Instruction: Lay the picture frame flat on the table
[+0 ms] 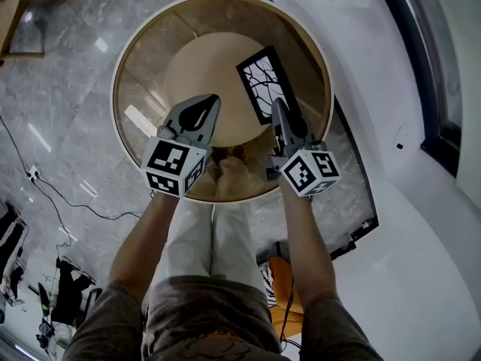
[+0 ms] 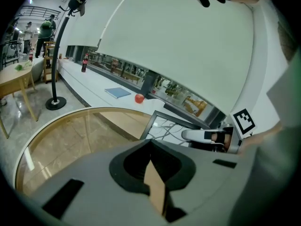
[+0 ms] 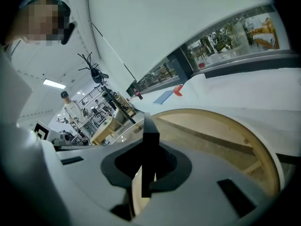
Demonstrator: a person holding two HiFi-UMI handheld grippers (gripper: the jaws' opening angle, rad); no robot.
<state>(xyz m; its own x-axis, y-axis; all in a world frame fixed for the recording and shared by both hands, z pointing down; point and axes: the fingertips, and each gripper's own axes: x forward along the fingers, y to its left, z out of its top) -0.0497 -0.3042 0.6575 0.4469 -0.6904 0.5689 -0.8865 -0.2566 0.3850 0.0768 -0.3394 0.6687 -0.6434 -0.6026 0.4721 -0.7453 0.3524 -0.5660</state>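
Observation:
The picture frame, black-edged with a print of bare branches, is over the right half of the round glass table. My right gripper is shut on its near edge. In the right gripper view the frame's black edge runs up between the jaws of the right gripper. I cannot tell whether its far edge touches the glass. My left gripper hovers beside it to the left, shut with nothing in it. The left gripper view shows the left gripper with the frame and the right gripper beyond it.
The table has a wooden rim and a round wooden base under the glass. A white curved ledge behind it carries a red object, a blue book and a bottle. A coat stand stands at left.

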